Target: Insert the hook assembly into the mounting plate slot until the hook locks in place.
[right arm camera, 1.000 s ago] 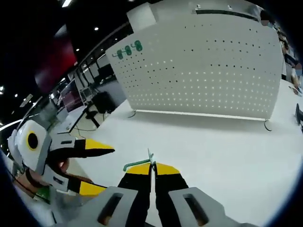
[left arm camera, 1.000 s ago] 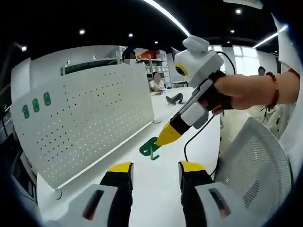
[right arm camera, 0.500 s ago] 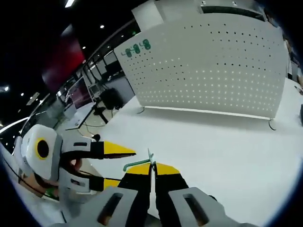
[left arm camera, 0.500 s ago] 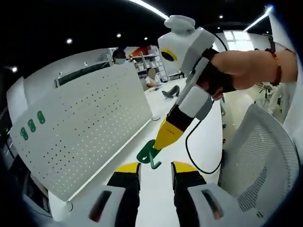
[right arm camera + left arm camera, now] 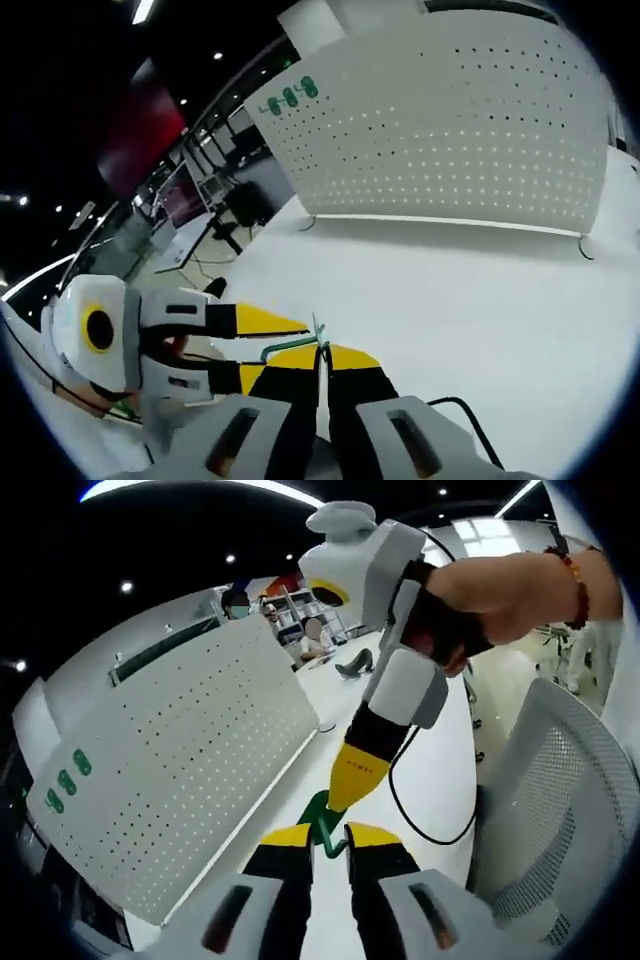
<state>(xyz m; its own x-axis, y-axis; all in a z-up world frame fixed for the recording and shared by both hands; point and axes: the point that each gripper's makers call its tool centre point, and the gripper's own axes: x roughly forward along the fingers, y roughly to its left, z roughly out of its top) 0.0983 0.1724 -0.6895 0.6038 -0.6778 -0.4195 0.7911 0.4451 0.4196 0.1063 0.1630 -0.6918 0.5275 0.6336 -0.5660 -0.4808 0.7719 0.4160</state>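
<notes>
Right gripper (image 5: 321, 353) pinches the green hook (image 5: 292, 345) above the white table (image 5: 480, 330).

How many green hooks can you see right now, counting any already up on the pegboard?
4. Three sit in a row at the upper corner of the white pegboard. The fourth green hook is clamped in the right gripper.

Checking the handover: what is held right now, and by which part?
The right gripper pinches the green hook by its upper end. The left gripper flanks it, jaws apart.
</notes>
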